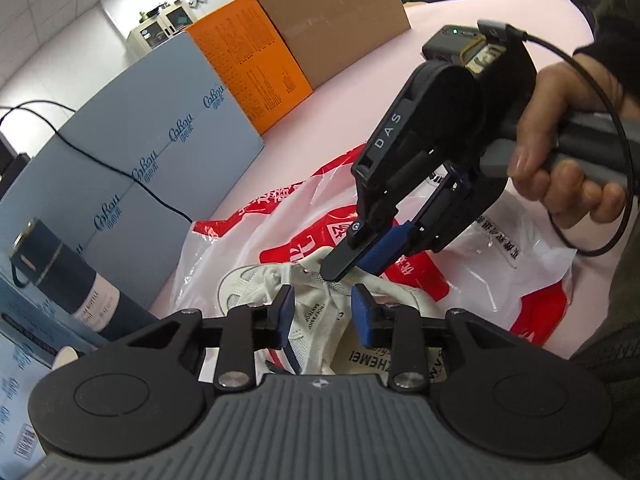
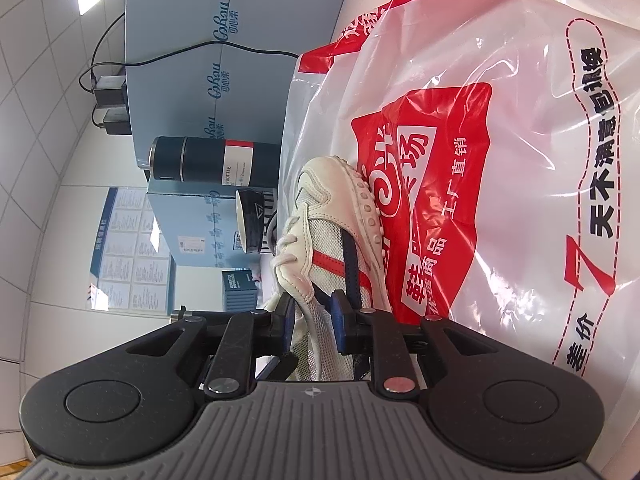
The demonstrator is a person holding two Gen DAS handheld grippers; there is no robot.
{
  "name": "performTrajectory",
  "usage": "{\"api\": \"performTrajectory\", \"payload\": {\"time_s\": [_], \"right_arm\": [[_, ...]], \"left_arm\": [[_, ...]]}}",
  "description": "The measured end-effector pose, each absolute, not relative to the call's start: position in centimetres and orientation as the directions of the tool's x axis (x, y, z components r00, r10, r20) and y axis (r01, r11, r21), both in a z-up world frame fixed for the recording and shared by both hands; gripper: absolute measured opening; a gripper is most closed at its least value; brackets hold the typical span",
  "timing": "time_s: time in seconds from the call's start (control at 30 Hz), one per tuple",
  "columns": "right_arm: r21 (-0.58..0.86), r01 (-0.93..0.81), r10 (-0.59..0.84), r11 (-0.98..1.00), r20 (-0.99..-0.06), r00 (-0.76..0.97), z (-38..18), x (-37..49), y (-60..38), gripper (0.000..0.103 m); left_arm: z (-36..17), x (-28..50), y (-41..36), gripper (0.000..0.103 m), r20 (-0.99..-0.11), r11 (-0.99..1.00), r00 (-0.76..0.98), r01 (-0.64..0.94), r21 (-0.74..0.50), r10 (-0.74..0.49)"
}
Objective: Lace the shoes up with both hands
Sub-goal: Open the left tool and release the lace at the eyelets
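The right gripper's fingers pinch the white mesh sneaker's collar, apparently to steady it, while the left gripper's fingers stand spread over its tongue.

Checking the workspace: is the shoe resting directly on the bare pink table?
No, the white shoe lies on a red-and-white plastic bag.

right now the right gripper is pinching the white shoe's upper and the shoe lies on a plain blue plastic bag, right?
Not quite: the bag is red and white with printed characters, as the right wrist view shows. The right gripper does pinch the white shoe by its upper.
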State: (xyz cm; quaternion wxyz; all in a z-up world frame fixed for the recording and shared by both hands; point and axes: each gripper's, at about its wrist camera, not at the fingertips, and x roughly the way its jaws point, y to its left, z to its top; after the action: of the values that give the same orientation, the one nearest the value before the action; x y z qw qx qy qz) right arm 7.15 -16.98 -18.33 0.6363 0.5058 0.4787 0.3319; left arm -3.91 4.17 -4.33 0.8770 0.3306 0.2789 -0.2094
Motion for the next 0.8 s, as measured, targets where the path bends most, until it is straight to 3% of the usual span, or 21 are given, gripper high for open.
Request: {"api": "performTrajectory", "payload": {"time_s": [0.23,0.3,0.37,0.4,0.57,0.67,0.73,0.8], "right_arm": [[0.965,0.058,0.908,0.255,-0.259,0.329,-18.3,7.0,-17.2,0.023],[0.965,0.037,0.907,0.258,-0.255,0.334,-17.9,6.9,-17.2,0.032],[0.958,0.021,0.899,0.285,-0.275,0.341,-17.4,6.8,-17.3,0.061],[0.955,0.029,0.895,0.295,-0.287,0.34,-17.6,6.8,-17.3,0.065],[0.951,0.05,0.874,0.306,-0.301,0.382,-17.6,6.4,-18.0,0.066],[0.949,0.038,0.859,0.312,-0.299,0.416,-17.1,6.3,-18.4,0.069],[0.947,0.029,0.857,0.319,-0.302,0.417,-17.0,6.2,-18.4,0.07],[0.945,0.023,0.858,0.325,-0.306,0.413,-16.9,6.1,-18.3,0.07]], "left_arm": [[-4.1,-2.4,4.4,0.03,-0.67,0.703,0.723,0.565,0.431,-0.17],[-3.9,-2.7,4.8,0.03,-0.664,0.709,0.725,0.564,0.424,-0.18],[-3.7,-3.2,5.3,0.038,-0.656,0.709,0.727,0.57,0.416,-0.2],[-3.6,-3.5,5.3,0.048,-0.652,0.705,0.729,0.574,0.417,-0.207],[-3.3,-4.4,5.1,0.051,-0.64,0.661,0.745,0.579,0.477,-0.19],[-3.5,-4.9,4.3,0.041,-0.645,0.57,0.746,0.607,0.554,-0.168],[-4.0,-4.9,3.6,0.025,-0.667,0.485,0.732,0.637,0.599,-0.137],[-4.4,-4.7,3.1,0.018,-0.687,0.425,0.716,0.663,0.617,-0.12]]}}
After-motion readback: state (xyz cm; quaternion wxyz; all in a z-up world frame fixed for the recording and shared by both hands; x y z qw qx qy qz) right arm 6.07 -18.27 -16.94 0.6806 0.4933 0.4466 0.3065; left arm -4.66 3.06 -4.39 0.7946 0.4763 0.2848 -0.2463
